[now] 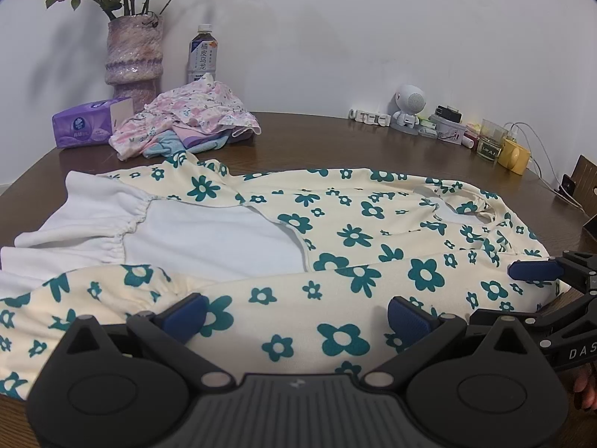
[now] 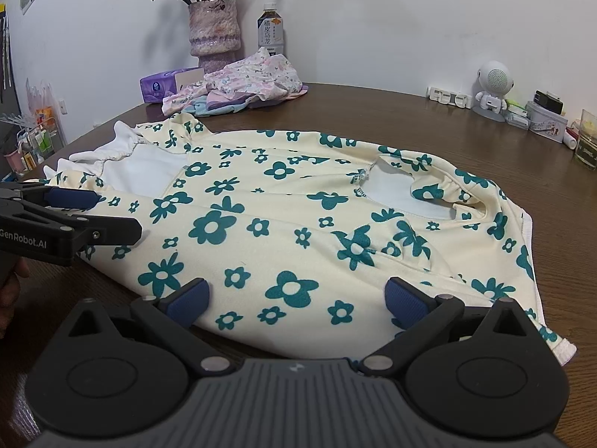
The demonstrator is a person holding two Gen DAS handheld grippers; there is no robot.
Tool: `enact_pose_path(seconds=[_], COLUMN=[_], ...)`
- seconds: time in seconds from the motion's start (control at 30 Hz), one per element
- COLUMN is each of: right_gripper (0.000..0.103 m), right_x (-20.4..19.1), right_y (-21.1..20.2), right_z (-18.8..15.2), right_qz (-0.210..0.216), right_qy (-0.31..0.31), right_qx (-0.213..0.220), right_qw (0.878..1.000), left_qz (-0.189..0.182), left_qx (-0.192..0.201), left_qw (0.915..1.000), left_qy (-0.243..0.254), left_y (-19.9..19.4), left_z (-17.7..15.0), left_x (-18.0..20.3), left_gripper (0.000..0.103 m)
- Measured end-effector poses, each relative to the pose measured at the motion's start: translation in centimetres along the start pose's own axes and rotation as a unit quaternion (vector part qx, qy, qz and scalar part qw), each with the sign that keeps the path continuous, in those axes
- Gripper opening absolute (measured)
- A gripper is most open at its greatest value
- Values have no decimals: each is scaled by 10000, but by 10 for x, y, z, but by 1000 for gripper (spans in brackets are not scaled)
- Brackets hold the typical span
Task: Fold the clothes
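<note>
A cream dress [image 2: 298,201] with teal flowers lies flat, white lining showing left. My left gripper [image 1: 296,311] and right gripper [image 2: 296,295] gape, spread wide; bare table [image 2: 410,112] beyond.

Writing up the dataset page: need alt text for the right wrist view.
A cream garment with teal flowers lies spread on a brown table, the right gripper open over its near edge. The left gripper enters at left; a vase, bottle and clothes pile sit behind.
</note>
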State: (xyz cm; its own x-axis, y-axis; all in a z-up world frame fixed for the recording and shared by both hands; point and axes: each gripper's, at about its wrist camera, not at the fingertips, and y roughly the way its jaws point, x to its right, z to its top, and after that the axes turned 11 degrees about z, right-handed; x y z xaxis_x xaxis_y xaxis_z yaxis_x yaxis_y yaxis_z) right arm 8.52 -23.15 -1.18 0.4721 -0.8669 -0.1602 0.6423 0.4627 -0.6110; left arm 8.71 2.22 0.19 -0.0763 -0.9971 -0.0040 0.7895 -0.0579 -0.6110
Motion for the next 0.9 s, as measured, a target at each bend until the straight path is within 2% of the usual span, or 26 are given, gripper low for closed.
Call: enact_pose_path(seconds=[0.47,0.6,0.73,0.9], right_gripper=[102,102,102,102], right_x=[0,-1,-5,1], right_y=[0,-2,-19,-36], right_z=[1,3,9,15], right_qz=[-4,-58,-160,-324], right_qy=[-45,-96,-207,-259], right_qx=[-9,-38,185,324], right_qw=[10000,9999,9995,9986], left_qz=[-38,-16,-10,105], left_qx=[51,283,645,655], left_qw=[9999,9996,9978,9977], left_qy=[-109,-36,119,161], left_y=[0,-11,-30,-40], left_z=[0,8,21,36], left_x=[-3,-1,1,-3], left_gripper=[103,103,103,103])
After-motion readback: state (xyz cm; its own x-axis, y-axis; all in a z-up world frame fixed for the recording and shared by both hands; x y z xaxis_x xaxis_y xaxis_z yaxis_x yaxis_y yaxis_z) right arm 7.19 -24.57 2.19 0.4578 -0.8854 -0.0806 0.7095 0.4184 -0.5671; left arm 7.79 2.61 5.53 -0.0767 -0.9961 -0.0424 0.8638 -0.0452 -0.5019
